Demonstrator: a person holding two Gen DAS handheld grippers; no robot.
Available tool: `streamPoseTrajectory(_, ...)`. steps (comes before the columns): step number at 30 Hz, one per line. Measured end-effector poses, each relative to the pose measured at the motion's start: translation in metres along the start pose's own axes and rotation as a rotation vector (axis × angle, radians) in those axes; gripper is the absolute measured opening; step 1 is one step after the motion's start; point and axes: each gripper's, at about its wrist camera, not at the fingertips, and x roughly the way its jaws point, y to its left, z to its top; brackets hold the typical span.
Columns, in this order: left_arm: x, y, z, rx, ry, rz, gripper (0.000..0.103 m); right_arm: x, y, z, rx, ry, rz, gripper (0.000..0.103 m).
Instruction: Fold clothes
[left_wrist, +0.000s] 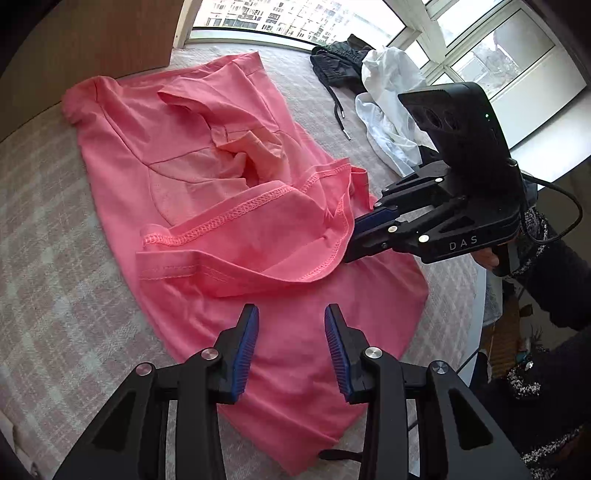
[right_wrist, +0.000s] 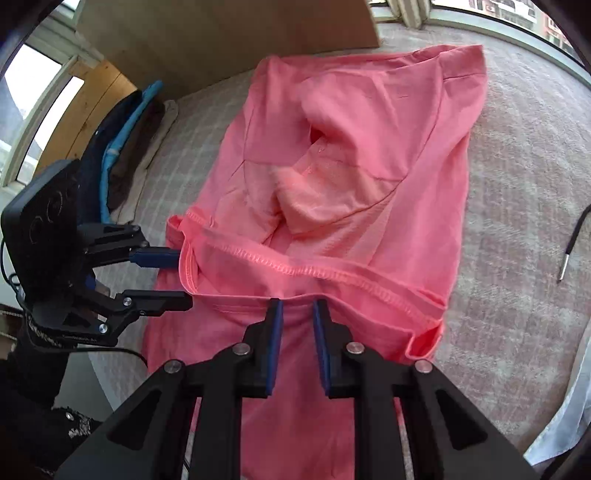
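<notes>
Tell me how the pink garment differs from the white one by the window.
The pink garment lies spread out, its stitched hem folded back over it; the white garment sits crumpled in a heap. The pink garment fills the middle of the checked cover; the white garment lies at the window edge, beside a black garment. Both rest on that cover.

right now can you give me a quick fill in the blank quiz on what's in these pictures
1. The shirt spread on the checked cover is ___.
2. By the window lie two more garments, a black one and a ___ one.
3. The pads of the left tool are ___.

Missing words: pink; white; blue
</notes>
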Motion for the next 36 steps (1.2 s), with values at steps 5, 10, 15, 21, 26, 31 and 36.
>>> streamPoseTrajectory(5,-0.037,0.052,0.016,-0.207,-0.178,0.299,0.035,-0.043,-0.035,0.005,0.069,-0.073,-0.054,0.026)
streamPoseTrajectory(10,-0.068,0.065,-0.021,-0.238,-0.184,0.243,0.037,-0.053,-0.039,-0.051,0.074,0.007,-0.051,0.032)
streamPoseTrajectory(15,-0.067,0.038,-0.084,-0.210,-0.100,0.112,0.038,-0.059,-0.032,-0.123,0.099,0.066,0.005,0.033)
streamPoseTrajectory(21,-0.047,0.006,-0.120,-0.183,-0.036,0.045,0.038,-0.054,-0.012,-0.160,0.038,0.083,-0.017,0.040)
streamPoseTrajectory(26,-0.034,-0.003,-0.113,-0.130,-0.048,0.054,0.038,-0.046,-0.001,-0.158,-0.064,0.072,-0.049,0.040)
streamPoseTrajectory(31,-0.026,-0.018,-0.109,-0.014,-0.029,0.064,0.019,-0.040,0.011,-0.157,-0.170,0.056,-0.081,0.040)
streamPoseTrajectory(36,-0.029,-0.016,-0.106,0.007,-0.036,0.057,0.005,-0.039,0.011,-0.153,-0.185,0.071,-0.068,0.023)
